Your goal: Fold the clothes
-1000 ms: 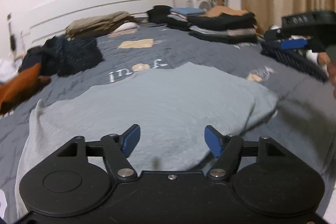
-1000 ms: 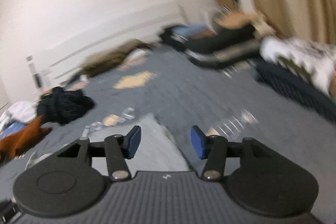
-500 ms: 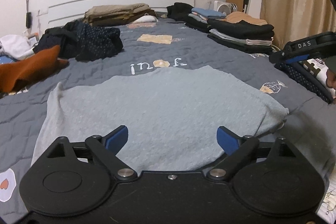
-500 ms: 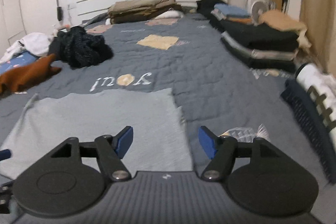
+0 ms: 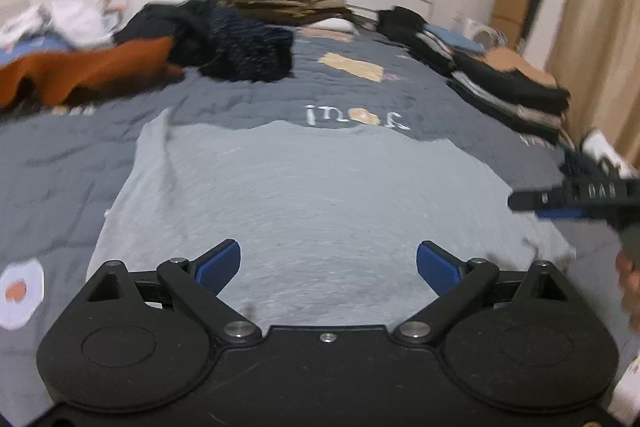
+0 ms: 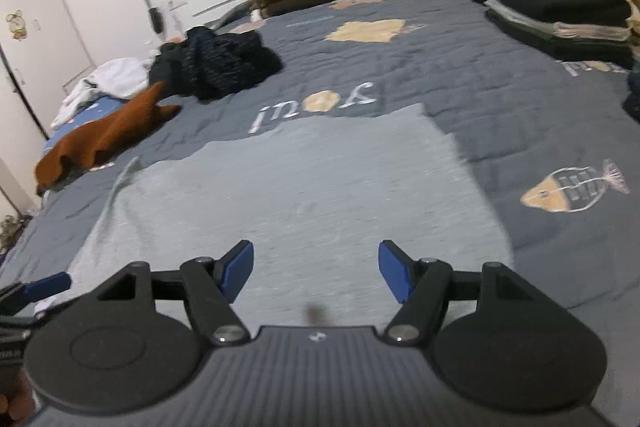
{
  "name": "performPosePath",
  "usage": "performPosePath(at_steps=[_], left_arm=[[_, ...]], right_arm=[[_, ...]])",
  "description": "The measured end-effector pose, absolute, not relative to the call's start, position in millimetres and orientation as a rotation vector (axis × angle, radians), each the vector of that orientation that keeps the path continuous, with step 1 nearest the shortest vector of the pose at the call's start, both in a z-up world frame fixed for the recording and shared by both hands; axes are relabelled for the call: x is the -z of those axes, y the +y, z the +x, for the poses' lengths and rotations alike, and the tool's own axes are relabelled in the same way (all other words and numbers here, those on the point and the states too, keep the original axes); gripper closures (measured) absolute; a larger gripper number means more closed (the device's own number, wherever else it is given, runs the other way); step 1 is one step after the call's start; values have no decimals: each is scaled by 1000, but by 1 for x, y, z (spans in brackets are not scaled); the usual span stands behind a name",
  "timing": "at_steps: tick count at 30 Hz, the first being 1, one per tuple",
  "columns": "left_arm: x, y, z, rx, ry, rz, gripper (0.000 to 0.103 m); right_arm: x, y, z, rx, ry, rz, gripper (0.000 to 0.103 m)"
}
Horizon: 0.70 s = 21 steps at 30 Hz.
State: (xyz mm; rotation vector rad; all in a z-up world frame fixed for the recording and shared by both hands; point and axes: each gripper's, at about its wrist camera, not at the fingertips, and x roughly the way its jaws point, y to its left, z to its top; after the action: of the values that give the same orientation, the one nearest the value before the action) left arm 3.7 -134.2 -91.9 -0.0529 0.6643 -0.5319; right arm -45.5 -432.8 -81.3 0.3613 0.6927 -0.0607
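Observation:
A light grey garment (image 5: 320,187) (image 6: 300,187) lies spread flat on the dark grey quilted bed (image 6: 500,87). My left gripper (image 5: 328,263) hovers over the garment's near edge, open wide, with nothing between its blue pads. My right gripper (image 6: 316,263) is also open and empty, above the near right part of the same garment. In the left wrist view the right gripper (image 5: 576,197) shows side-on at the right edge, over the garment's right side. A blue fingertip (image 6: 44,287) of the left gripper shows at the left of the right wrist view.
Folded stacks of dark clothes (image 5: 512,87) (image 6: 560,7) line the bed's right side. A crumpled navy garment (image 5: 240,47) (image 6: 216,63), an orange one (image 5: 92,71) (image 6: 104,139) and white clothes (image 6: 116,75) lie far left. Beige folded items (image 5: 280,1) rest by the headboard.
Both grippers' jaws have spread wider. The right gripper has swung left from the garment's right edge to over the grey cloth. The left gripper has rolled and shifted sideways.

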Motion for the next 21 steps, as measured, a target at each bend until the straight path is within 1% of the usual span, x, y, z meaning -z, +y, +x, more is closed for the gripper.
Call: performPosePath(at_steps=[5,11,15,21], left_arm=[[100,-100,15,483,721,-243,9],[106,-59,21,424,716,-405,10],[111,-35,23,377,733,-456,10],[118,-10,27,323,753,-456,10]], right_arm=[[81,-418,-42,26,695,375,35],[82,-401,-37,-13,700,375,35],[82,-387,-32,-39,702,372,35],[87,-365,-27,-76,732,344,35]])
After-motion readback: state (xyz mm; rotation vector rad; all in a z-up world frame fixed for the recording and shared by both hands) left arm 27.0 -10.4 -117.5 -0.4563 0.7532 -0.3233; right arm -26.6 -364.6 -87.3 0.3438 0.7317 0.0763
